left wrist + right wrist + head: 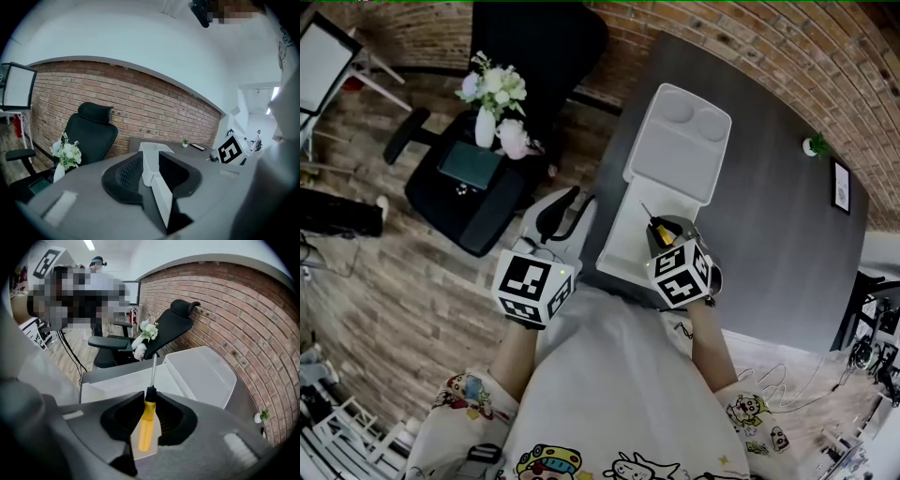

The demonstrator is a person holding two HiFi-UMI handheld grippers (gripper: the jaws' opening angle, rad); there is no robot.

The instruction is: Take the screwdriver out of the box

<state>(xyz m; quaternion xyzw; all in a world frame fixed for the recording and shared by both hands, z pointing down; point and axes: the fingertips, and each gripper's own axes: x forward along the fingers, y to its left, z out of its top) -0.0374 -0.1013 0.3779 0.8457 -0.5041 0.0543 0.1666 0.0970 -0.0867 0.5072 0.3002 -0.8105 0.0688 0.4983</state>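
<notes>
Right gripper (150,404) was clamped on the screwdriver (146,425) by its yellow handle, held just above the open box (112,380). Left gripper (151,169) pinched the box's rim. Extraction looked nearly done; remaining: carry it clear of the box.

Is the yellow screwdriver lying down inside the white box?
No, the right gripper has its fingers clamped on the yellow screwdriver, holding it up over the white box.

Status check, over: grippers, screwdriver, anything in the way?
Right gripper shut on yellow-handled screwdriver, held over open white plastic box. Left gripper clamped on box's near rim. Nothing in the way.
</notes>
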